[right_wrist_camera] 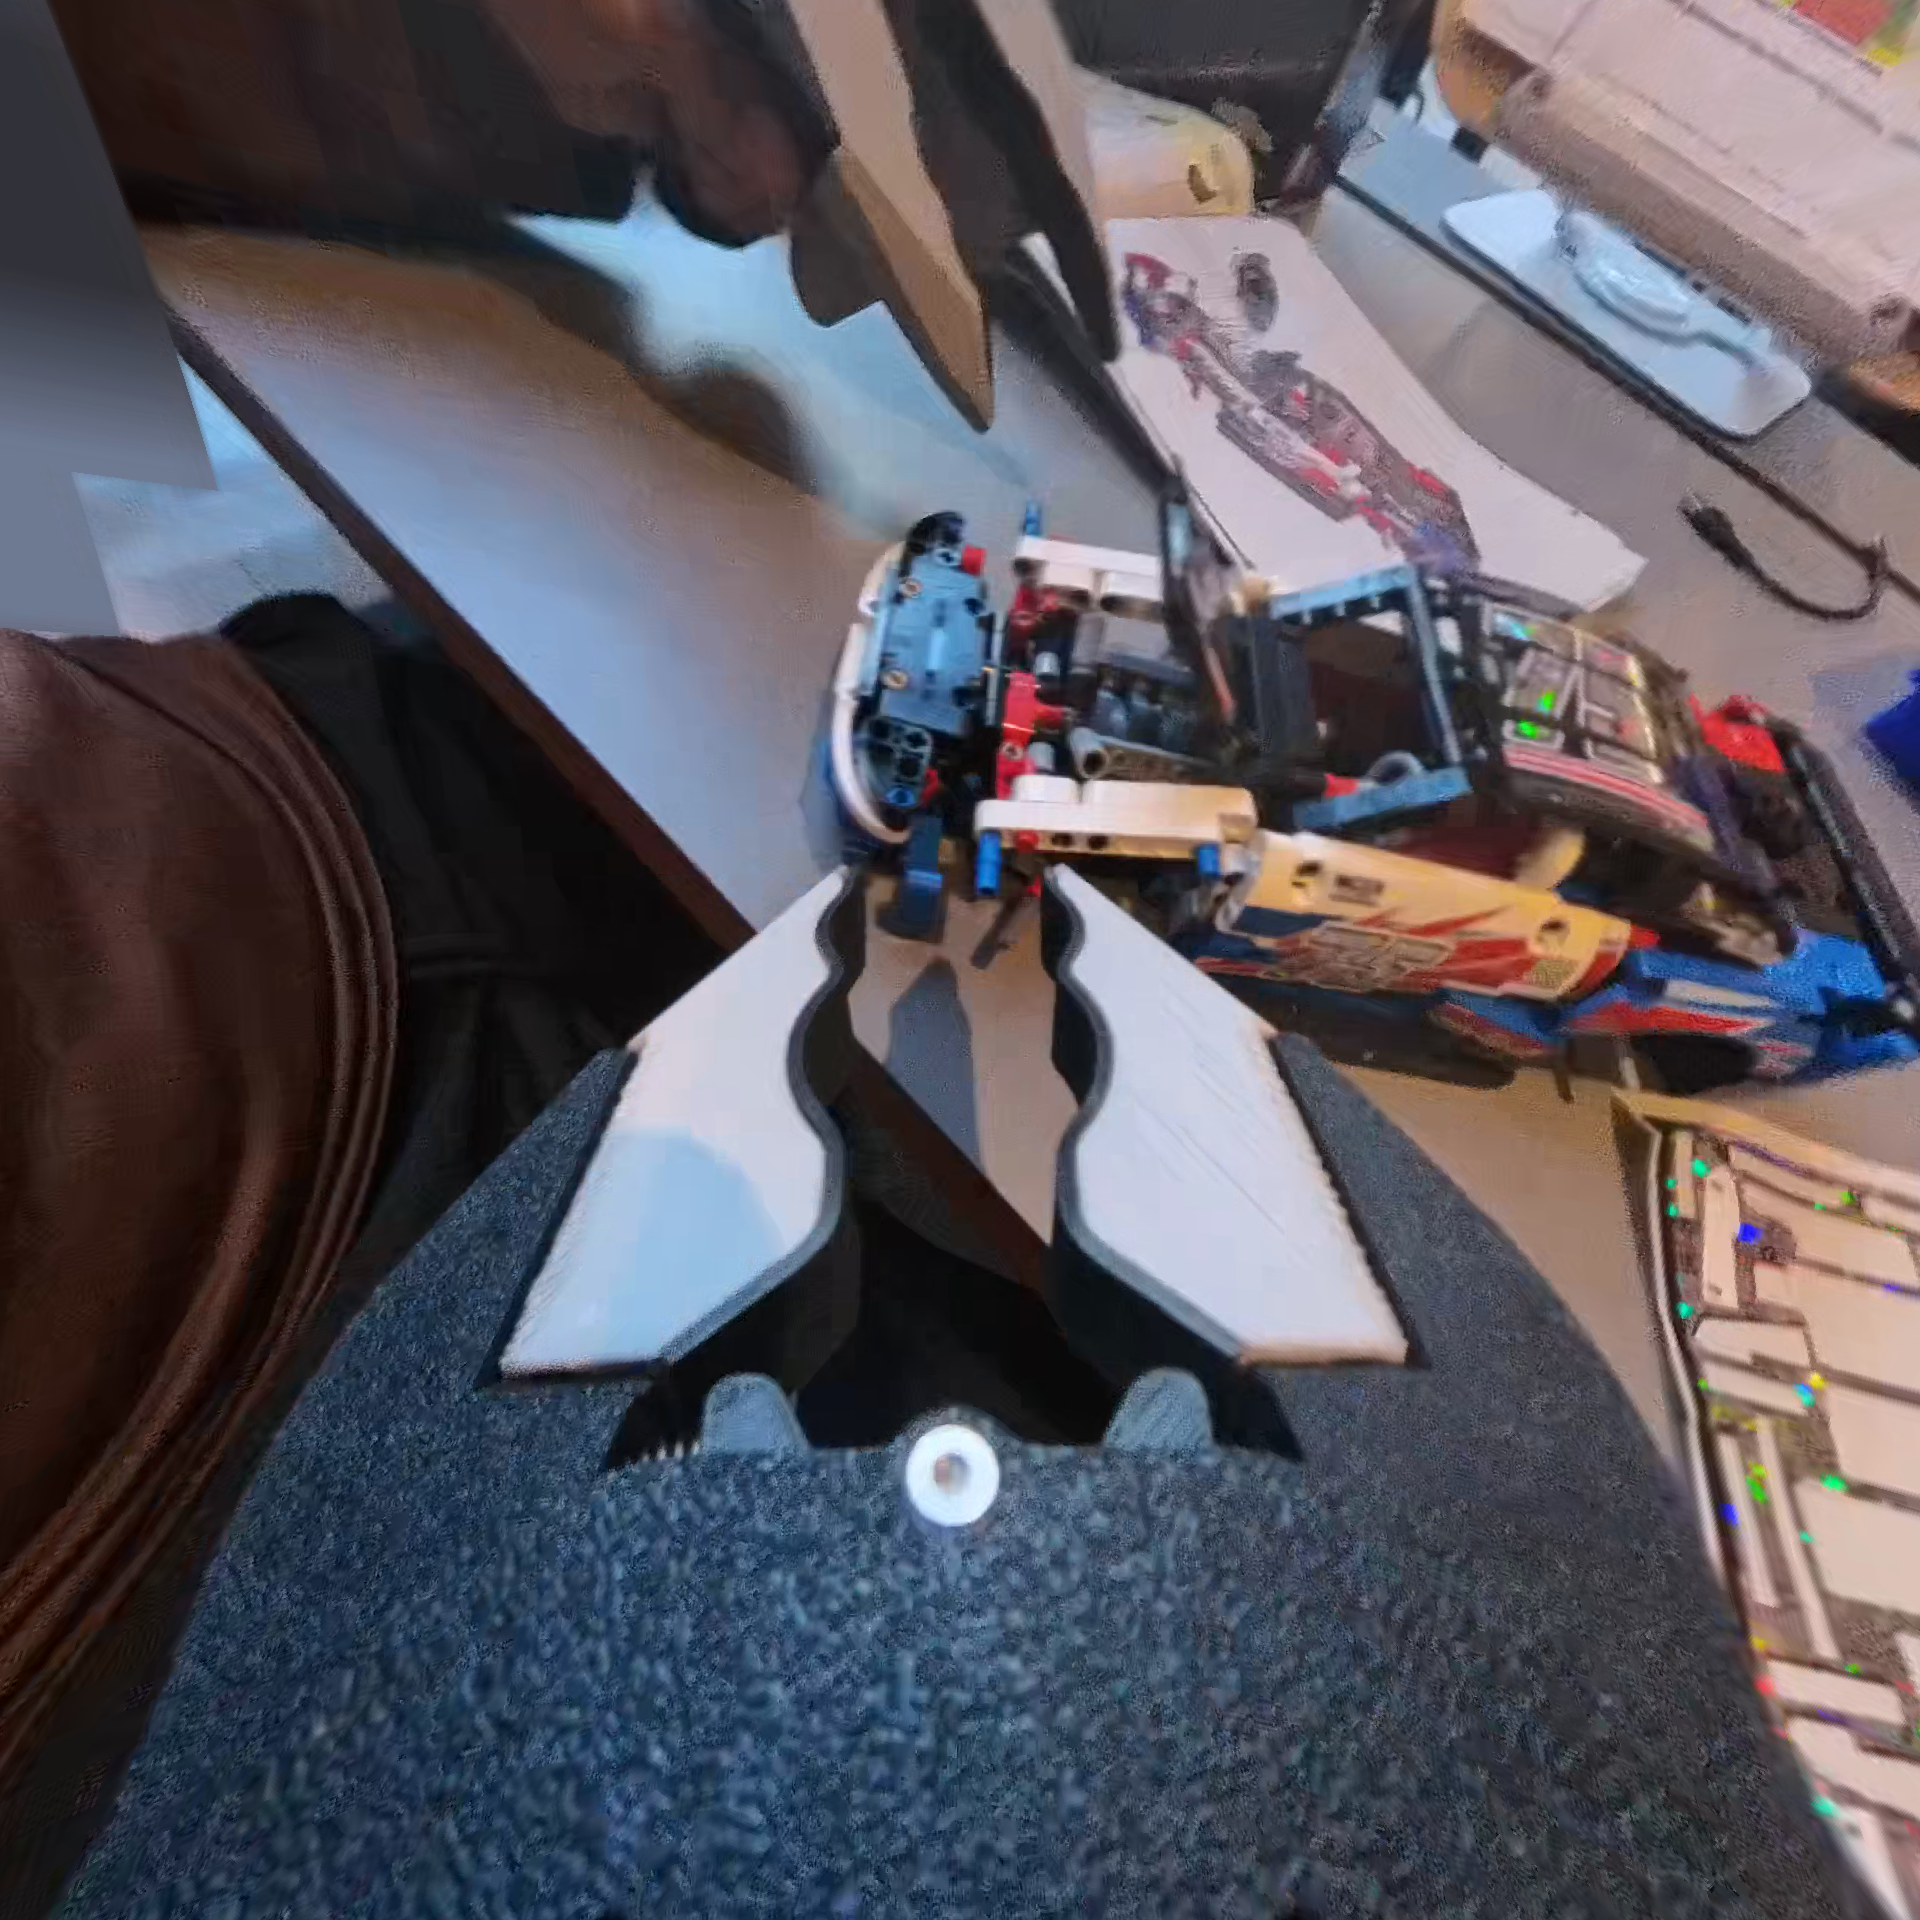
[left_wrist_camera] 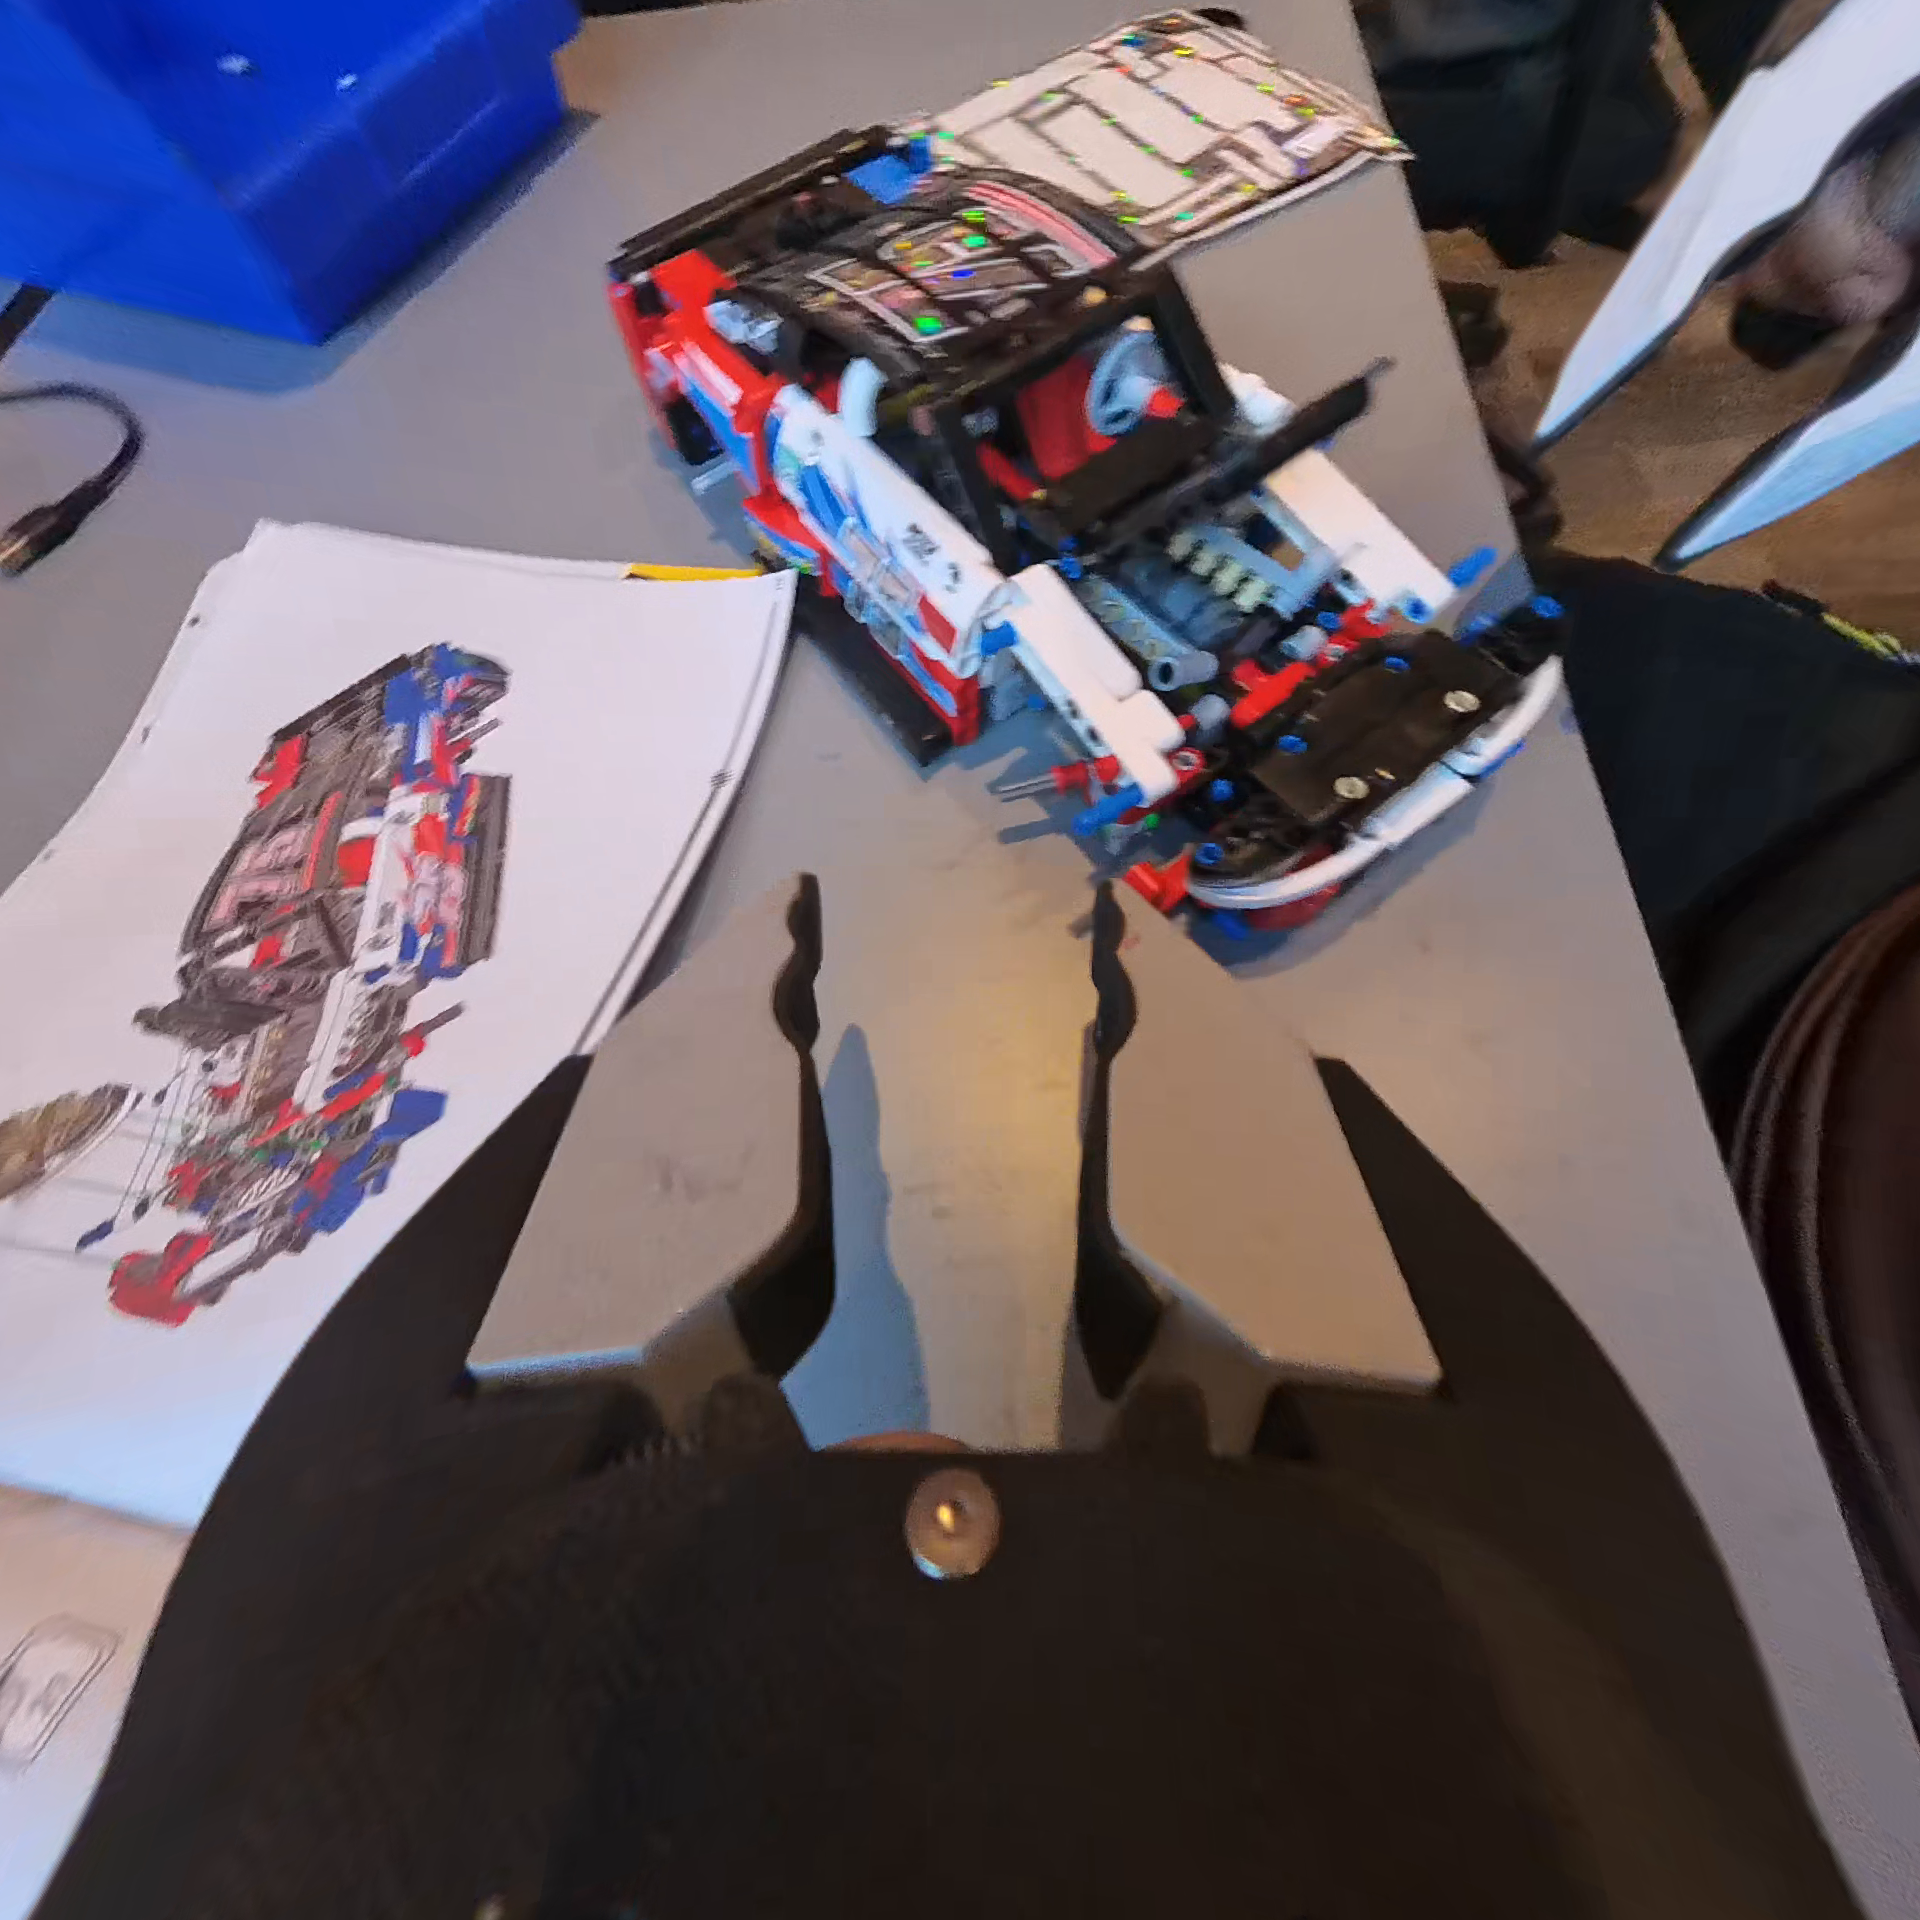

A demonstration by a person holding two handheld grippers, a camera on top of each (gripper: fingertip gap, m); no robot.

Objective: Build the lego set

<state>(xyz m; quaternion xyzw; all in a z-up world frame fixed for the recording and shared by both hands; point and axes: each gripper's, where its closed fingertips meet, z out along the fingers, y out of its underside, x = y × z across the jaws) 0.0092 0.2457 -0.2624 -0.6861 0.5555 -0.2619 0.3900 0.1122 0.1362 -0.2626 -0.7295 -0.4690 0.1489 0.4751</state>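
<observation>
The half-built lego car [left_wrist_camera: 1049,540], red, white and blue with a black roof frame, sat on the grey table [left_wrist_camera: 499,436] close to its near edge, nose toward the person's brown sleeve [right_wrist_camera: 156,1039]. The left gripper [left_wrist_camera: 954,914] hung above bare tabletop just short of the car's front corner, its jaws apart and holding nothing. The right gripper [right_wrist_camera: 951,894] pointed at the car's front flank, jaws likewise parted and empty, tips just beside the blue pins under a white beam [right_wrist_camera: 1117,816]. An instruction sheet [left_wrist_camera: 416,883] showing the model lay flat beside the car; a sticker sheet [left_wrist_camera: 1164,104] rested against its rear. A blue bin [left_wrist_camera: 270,156] stood at the table's far corner; its contents could not be seen. A black cable [left_wrist_camera: 73,478] lay near it.
</observation>
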